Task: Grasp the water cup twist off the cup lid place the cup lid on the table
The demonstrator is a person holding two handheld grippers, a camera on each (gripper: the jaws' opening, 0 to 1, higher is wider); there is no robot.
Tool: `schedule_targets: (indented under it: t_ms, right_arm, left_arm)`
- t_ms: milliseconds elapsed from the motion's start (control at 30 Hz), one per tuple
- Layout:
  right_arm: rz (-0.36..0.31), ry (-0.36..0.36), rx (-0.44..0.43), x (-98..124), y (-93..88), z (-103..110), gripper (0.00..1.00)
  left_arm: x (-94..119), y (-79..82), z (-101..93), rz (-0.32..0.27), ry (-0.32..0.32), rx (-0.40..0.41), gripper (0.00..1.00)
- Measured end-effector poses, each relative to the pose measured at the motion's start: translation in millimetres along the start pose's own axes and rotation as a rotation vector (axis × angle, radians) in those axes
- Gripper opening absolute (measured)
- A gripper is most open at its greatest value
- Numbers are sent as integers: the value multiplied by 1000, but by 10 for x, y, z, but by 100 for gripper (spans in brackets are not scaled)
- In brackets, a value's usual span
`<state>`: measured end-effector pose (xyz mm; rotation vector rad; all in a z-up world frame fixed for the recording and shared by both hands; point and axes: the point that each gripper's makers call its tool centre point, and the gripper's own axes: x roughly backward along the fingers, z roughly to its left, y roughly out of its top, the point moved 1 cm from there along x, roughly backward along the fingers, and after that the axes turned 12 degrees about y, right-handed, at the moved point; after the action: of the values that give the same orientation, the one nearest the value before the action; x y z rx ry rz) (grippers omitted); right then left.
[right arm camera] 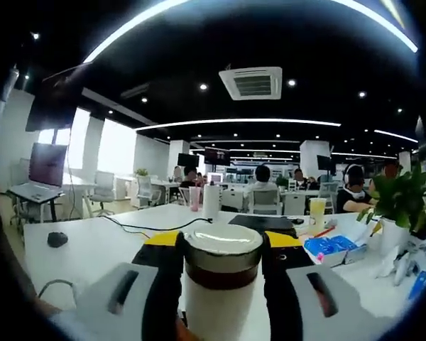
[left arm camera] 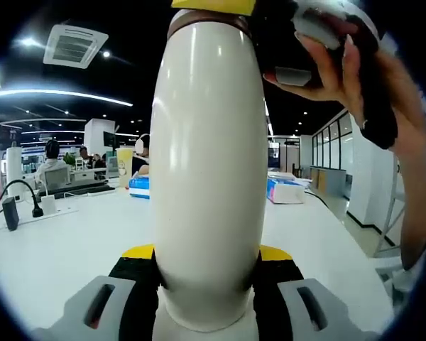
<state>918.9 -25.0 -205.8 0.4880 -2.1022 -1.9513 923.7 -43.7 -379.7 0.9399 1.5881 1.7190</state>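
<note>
A tall cream water cup (left arm camera: 209, 177) stands upright between my left gripper's (left arm camera: 207, 253) jaws, which are shut on its lower body. Its lid (left arm camera: 207, 24), marked by a brown band, is at the top of the left gripper view, where a yellow fingertip (left arm camera: 213, 6) of the right gripper sits against it, with a person's hand (left arm camera: 355, 78) holding that gripper. In the right gripper view the cream-topped lid (right arm camera: 221, 245) with its brown band sits between my right gripper's (right arm camera: 221, 241) yellow-tipped jaws, shut on it. The lid still sits on the cup.
The white table (left arm camera: 64, 241) carries blue tissue packs (left arm camera: 287, 190), a charger with cable (left arm camera: 11, 213) and a yellow drink cup (left arm camera: 124, 165). Also on it are a mouse (right arm camera: 57, 239), a laptop (right arm camera: 263, 222), a potted plant (right arm camera: 397, 199) and a blue pack (right arm camera: 330, 249). People sit at desks behind.
</note>
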Motion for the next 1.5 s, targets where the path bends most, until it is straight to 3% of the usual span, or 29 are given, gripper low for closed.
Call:
schedule_targets:
  t_ms: [300, 633, 1500]
  right_arm:
    - [15, 33, -11, 7, -11, -16, 46]
    - [43, 176, -35, -18, -24, -28, 45]
    - [128, 428, -30, -11, -68, 17, 45]
  left_arm:
    - [0, 0, -9, 0, -2, 0, 52]
    - [-4, -5, -10, 0, -2, 0, 52]
    - [-2, 0, 0, 0, -1, -8, 52]
